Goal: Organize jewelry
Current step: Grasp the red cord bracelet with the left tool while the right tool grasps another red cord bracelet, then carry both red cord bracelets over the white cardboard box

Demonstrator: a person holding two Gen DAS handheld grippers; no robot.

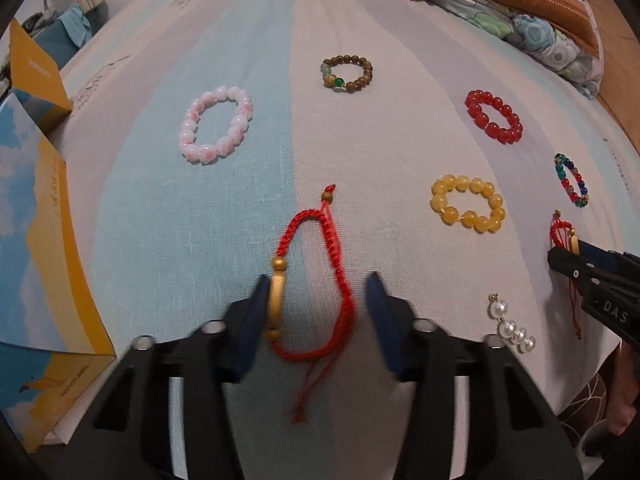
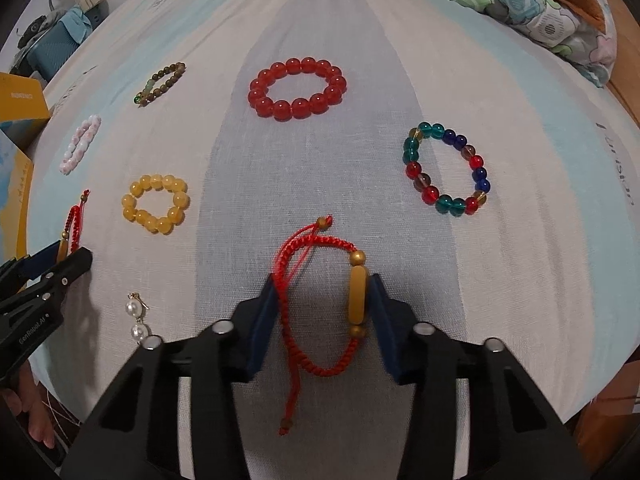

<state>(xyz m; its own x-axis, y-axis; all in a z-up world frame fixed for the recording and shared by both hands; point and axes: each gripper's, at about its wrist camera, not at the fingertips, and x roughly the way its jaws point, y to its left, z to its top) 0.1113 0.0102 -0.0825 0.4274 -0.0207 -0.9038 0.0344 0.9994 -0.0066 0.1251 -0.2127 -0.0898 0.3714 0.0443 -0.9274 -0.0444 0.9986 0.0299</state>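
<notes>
My left gripper is open around a red cord bracelet with a gold bar bead lying on the striped cloth; the bead touches the left finger. My right gripper is open around a second red cord bracelet, with its gold bead against the right finger. Beaded bracelets lie spread out: pink-white, brown, red, yellow and multicolour. A pearl earring lies near the front edge.
A blue and yellow box stands open at the left. Folded quilts and an orange cushion lie at the back right. The cloth's front edge drops off just behind both grippers.
</notes>
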